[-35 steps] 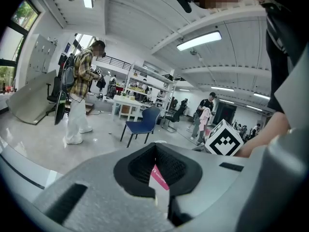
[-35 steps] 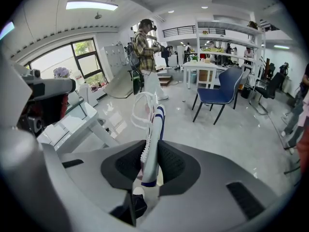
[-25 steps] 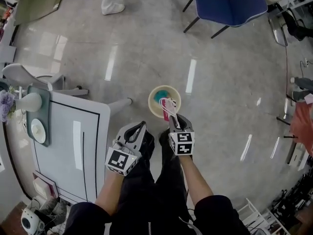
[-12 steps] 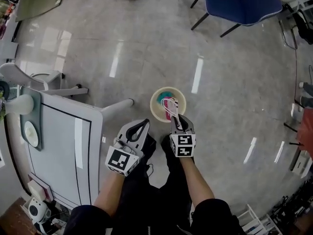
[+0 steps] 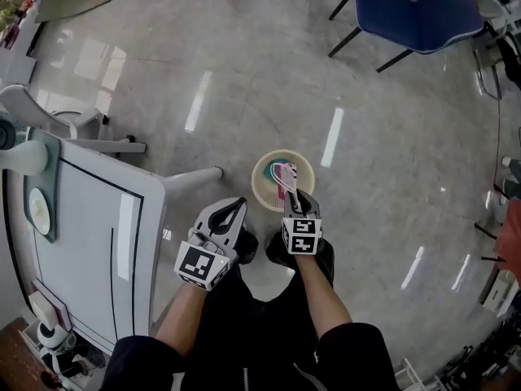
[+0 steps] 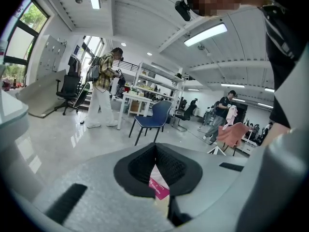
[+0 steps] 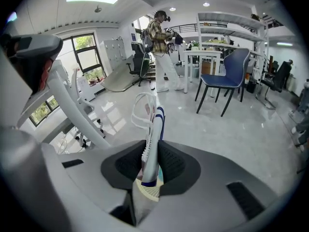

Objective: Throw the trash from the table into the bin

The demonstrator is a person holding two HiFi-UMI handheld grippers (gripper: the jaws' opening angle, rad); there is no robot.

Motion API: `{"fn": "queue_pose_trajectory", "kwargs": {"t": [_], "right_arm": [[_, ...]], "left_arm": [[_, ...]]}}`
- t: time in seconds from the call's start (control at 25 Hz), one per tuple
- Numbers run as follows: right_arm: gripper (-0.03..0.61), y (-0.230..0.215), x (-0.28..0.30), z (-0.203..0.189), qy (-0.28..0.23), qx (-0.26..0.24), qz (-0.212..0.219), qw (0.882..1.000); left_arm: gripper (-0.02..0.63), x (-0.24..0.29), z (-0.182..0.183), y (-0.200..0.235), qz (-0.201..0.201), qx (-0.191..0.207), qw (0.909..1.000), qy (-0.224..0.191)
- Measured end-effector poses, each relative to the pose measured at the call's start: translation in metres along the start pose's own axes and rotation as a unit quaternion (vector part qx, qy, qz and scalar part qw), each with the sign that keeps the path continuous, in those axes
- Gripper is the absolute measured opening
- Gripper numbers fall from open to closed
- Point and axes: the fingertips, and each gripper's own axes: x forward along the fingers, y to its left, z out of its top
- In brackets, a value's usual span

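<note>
- One white wrapper [image 7: 150, 122] with pink and blue print stands pinched in the fingers of my right gripper [image 5: 291, 195], above the bin [image 5: 259, 187].
- One pink-and-white scrap [image 6: 159, 186] sits between the closed fingers of my left gripper [image 5: 238, 206].
- One round cream bin stands on the floor [image 5: 244, 80].

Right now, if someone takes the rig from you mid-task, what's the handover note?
Left tongs: shut, nothing visibly gripped.
Right tongs: shut on a white, pink and blue wrapper, held just over the bin.
Bin: on the floor beside the table, with a teal item already inside.
Done: wrapper brought to the bin.
Left: open the right tongs to drop it, then check the table. From here I can't tell whether more trash lies on it.
</note>
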Motion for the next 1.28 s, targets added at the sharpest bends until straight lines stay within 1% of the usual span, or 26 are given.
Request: {"fn": "queue_pose_trajectory", "kwargs": {"t": [0.2,0.32,0.52,0.76,0.96,1.2,1.28], "right_arm": [[0.08,0.0,0.034,-0.017,0.005,-0.013,0.006,1.0],[0.08,-0.001,0.055,-0.033,0.012,-0.015,0.006,1.0],[0.078,-0.009,0.095,-0.062,0.023,-0.012,0.006,1.0],[0.08,-0.016,0.133,-0.092,0.043,-0.01,0.004,0.999],[0.08,-0.023,0.155,-0.106,0.049,-0.014,0.005,0.999],[0.08,-0.025,0.178,-0.127,0.071,-0.002,0.006,0.997],[0.084,-0.024,0.183,-0.134,0.07,-0.002,0.009,0.997]], "left_arm": [[0.005,0.004,-0.014,0.014,0.018,0.002,0.9998,-0.011],[0.006,0.007,-0.029,0.021,0.028,-0.001,0.9995,-0.015],[0.006,0.023,-0.058,0.03,0.033,-0.004,0.9993,-0.018],[0.006,0.046,-0.082,0.038,0.03,-0.001,0.9994,-0.018],[0.006,0.06,-0.092,0.042,0.024,0.002,0.9995,-0.019],[0.005,0.067,-0.103,0.046,0.018,-0.008,0.9996,-0.02],[0.006,0.067,-0.105,0.047,0.017,-0.012,0.9995,-0.022]]}}
